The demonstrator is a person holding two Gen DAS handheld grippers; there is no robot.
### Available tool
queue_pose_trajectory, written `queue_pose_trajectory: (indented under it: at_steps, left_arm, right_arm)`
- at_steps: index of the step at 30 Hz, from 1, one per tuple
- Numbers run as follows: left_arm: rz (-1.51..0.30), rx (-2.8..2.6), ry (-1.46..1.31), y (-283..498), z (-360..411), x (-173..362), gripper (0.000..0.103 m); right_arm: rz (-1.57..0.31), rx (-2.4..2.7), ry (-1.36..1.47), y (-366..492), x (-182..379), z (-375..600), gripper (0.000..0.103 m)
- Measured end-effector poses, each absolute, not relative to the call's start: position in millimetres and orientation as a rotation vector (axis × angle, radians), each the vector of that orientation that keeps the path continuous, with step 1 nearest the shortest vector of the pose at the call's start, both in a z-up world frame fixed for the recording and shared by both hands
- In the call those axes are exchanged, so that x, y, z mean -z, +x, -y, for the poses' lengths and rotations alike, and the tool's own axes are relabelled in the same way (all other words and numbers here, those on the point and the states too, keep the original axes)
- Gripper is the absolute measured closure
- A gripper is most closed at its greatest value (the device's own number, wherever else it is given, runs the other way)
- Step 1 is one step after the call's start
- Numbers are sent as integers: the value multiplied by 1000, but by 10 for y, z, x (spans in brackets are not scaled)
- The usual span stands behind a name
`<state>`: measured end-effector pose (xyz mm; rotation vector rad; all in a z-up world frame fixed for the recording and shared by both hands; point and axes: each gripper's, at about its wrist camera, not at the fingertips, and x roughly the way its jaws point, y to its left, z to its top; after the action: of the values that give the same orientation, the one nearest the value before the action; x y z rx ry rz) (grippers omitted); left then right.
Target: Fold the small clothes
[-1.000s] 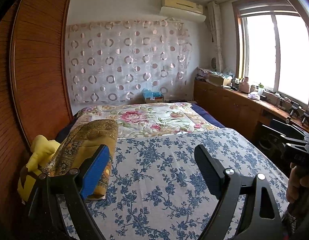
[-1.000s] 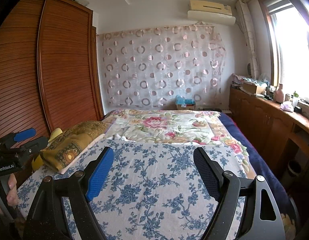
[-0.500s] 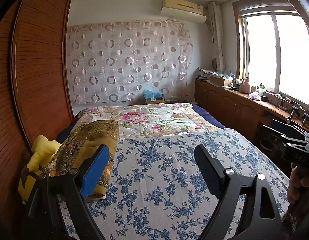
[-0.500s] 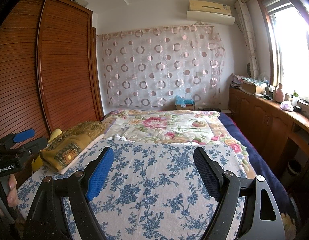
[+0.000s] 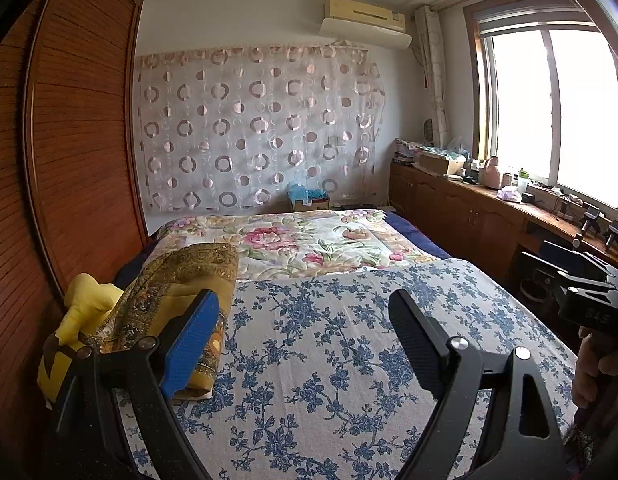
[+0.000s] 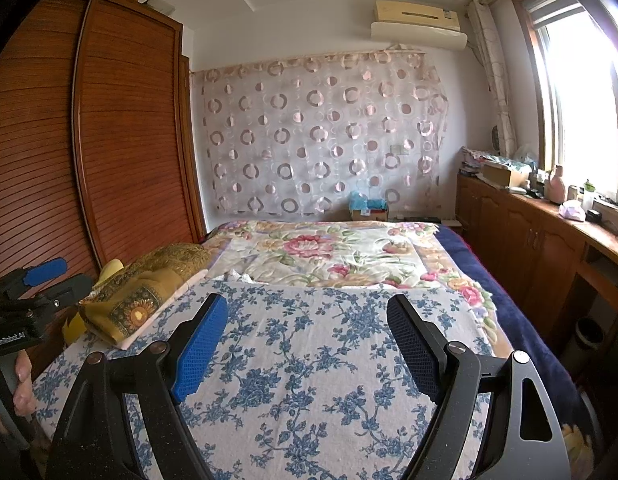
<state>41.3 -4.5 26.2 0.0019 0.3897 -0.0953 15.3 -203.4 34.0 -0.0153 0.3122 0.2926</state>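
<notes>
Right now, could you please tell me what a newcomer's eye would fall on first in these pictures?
Probably the blue-flowered sheet spread over the near half of the bed, with the left gripper and right gripper open above it, holding nothing. Next, the gold patterned pillow at the bed's left edge by the wooden wardrobe, and the ring-patterned curtain on the far wall.

The bed point(image 5: 413, 240) is carrying a blue-flowered sheet point(image 5: 329, 360) under the left tool point(image 5: 305, 344), a rose quilt point(image 5: 309, 240) lying beyond, a gold pillow point(image 5: 181, 276) sitting to its left.
</notes>
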Motion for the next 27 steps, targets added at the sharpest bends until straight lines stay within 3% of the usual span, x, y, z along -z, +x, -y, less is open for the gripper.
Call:
queue_pose_trajectory:
  at_steps: [27]
  left_arm:
    - [-381, 92, -1, 379, 22, -297, 16]
  right_arm:
    - [-310, -296, -17, 166, -330, 2073, 20]
